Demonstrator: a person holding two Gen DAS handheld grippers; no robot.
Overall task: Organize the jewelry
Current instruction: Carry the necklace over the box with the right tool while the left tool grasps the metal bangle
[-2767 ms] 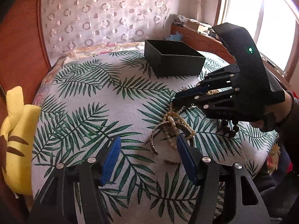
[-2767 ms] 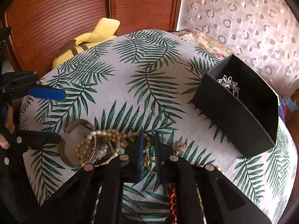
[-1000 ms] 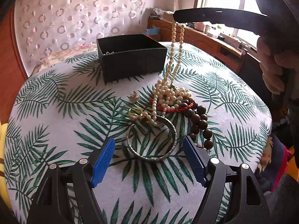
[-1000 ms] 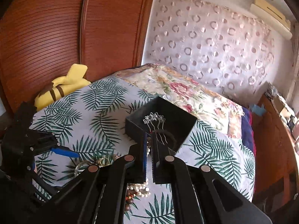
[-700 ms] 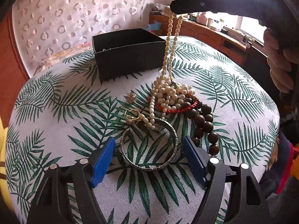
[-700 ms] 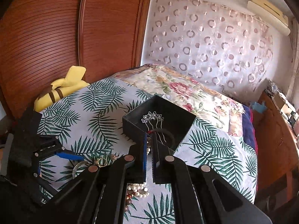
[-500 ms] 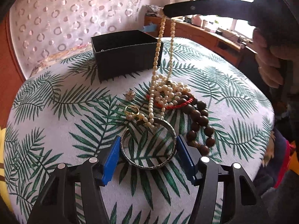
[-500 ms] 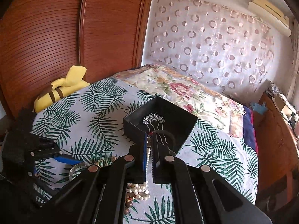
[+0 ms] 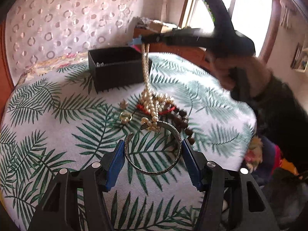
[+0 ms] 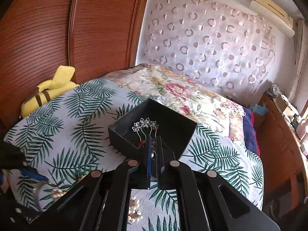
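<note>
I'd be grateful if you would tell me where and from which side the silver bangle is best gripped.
Grip the silver bangle across its width, on the two opposite side arcs, coming from its closed near edge. Its opening faces the pearl necklace, whose end lies on that far rim, so the near side is freer. The left claw already straddles it this way, pads apparently against both arcs.

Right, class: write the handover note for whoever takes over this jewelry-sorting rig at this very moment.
Left gripper: fingers closed on the silver bangle, lifted clear of the cloth.
Right gripper: shut on the pearl necklace, whose tail trails on the pile, near the black box.
Done: hair comb in box.
Left: necklace, bangle, brown bead bracelet, red cord, gold ring, small brooch.
</note>
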